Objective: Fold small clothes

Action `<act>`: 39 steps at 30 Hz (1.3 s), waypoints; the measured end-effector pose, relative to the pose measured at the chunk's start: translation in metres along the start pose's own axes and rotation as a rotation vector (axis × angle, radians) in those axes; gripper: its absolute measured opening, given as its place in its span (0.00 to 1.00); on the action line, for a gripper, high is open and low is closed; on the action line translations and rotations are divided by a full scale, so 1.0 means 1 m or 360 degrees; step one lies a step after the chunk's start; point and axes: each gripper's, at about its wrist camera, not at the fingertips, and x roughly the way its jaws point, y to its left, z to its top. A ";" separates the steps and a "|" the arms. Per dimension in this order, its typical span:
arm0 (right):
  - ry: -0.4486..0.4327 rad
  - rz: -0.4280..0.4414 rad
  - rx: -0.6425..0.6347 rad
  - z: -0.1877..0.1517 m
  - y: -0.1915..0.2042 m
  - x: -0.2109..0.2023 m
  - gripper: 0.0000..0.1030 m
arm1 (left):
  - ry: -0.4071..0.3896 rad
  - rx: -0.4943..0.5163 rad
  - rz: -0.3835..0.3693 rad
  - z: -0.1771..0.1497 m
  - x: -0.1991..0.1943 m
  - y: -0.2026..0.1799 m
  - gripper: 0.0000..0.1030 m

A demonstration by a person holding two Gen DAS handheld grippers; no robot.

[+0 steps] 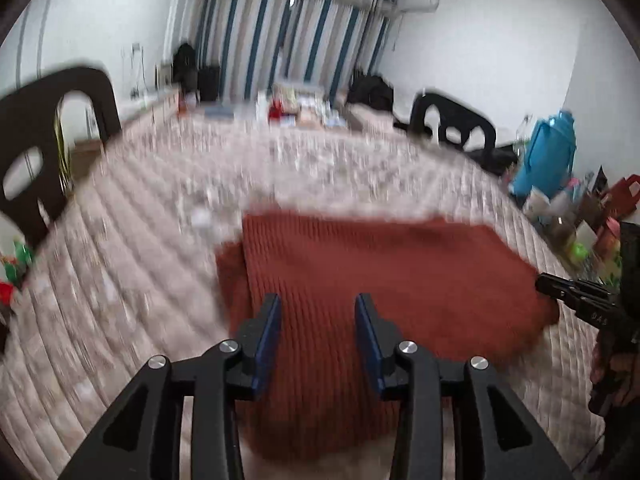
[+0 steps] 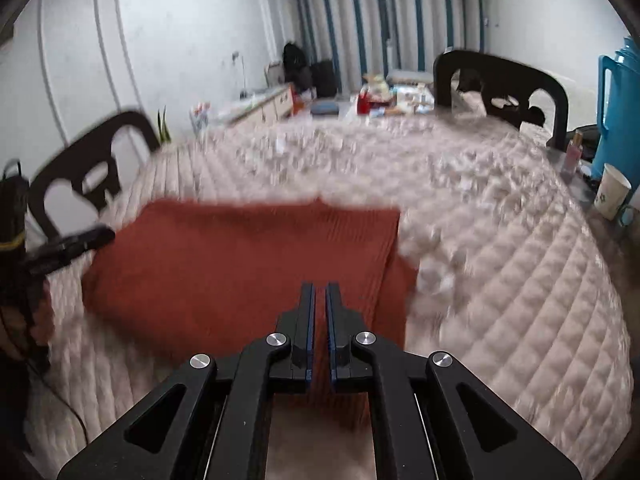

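A rust-red ribbed knit garment (image 1: 380, 272) lies folded into a rough rectangle on the quilted beige table cover (image 1: 140, 240). My left gripper (image 1: 318, 300) hovers over its near left part, jaws apart, with nothing between the blue pads. In the right wrist view the same garment (image 2: 240, 260) lies ahead and to the left. My right gripper (image 2: 320, 286) hangs above its near right edge, pads almost together and gripping nothing. The right gripper (image 1: 560, 286) also shows at the garment's right edge, and the left gripper (image 2: 92, 236) at its left corner. Both views are blurred.
Dark chairs stand at the table's left (image 1: 48, 140) and far right (image 2: 500, 88). A blue thermos (image 2: 612, 100), a paper cup (image 2: 612, 192) and small clutter (image 1: 580, 220) sit at the right edge. Boxes and packets (image 1: 300, 108) crowd the far end.
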 end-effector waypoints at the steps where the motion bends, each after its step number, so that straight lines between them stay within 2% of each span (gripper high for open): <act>1: 0.0035 -0.0032 -0.0009 -0.008 -0.002 0.003 0.04 | 0.0034 -0.0020 -0.0009 -0.008 0.005 0.004 0.40; 3: 0.0028 -0.0009 0.0030 -0.019 -0.011 0.005 0.04 | -0.0001 -0.0063 -0.0045 -0.011 0.000 0.011 0.41; 5: 0.0029 0.0005 0.0101 -0.020 -0.019 -0.003 0.04 | -0.0005 -0.0101 -0.0012 -0.010 -0.008 0.014 0.41; 7: -0.0010 -0.0018 0.0099 -0.021 -0.018 -0.017 0.04 | -0.0030 -0.0064 0.0035 -0.015 -0.019 0.010 0.41; 10: -0.0045 0.0017 0.0067 -0.026 -0.011 -0.031 0.05 | -0.0044 -0.0006 0.0029 -0.028 -0.027 0.004 0.41; 11: -0.0023 0.0017 0.0056 -0.029 -0.009 -0.028 0.05 | -0.0032 0.0010 0.0042 -0.033 -0.024 0.004 0.42; 13: 0.0091 -0.0024 0.0073 -0.035 -0.015 -0.008 0.05 | 0.0047 -0.0091 0.0006 -0.034 -0.018 0.015 0.43; 15: 0.0069 0.0012 0.0131 -0.035 -0.020 -0.009 0.05 | 0.0033 -0.0131 0.0002 -0.035 -0.022 0.022 0.45; 18: -0.0032 0.0013 0.0123 -0.026 -0.015 -0.025 0.05 | -0.0015 -0.0093 0.0043 -0.034 -0.034 0.017 0.45; 21: -0.0118 0.0041 0.0126 -0.012 -0.010 -0.032 0.05 | -0.0080 -0.0073 0.0033 -0.023 -0.040 0.008 0.45; 26: -0.0086 0.0056 0.0183 0.000 -0.012 -0.002 0.05 | -0.0128 -0.0090 -0.0023 0.005 -0.022 -0.004 0.45; 28: -0.0063 -0.0013 0.0210 -0.002 -0.019 0.012 0.05 | -0.0082 -0.0100 -0.0011 0.010 -0.003 -0.004 0.45; 30: -0.0065 0.0019 0.0276 -0.007 -0.030 0.017 0.02 | 0.0019 -0.0116 -0.0015 0.006 0.021 0.003 0.45; 31: -0.0085 0.0052 0.0313 -0.010 -0.037 0.017 0.02 | 0.0016 -0.0127 -0.0041 0.002 0.025 0.006 0.45; 34: -0.0081 0.0036 0.0333 -0.011 -0.044 0.014 0.02 | 0.0009 -0.0166 -0.0086 0.003 0.019 0.010 0.45; 39: -0.0131 0.0034 0.0325 -0.002 -0.037 0.004 0.02 | -0.0003 -0.0094 -0.0022 0.009 0.011 -0.007 0.45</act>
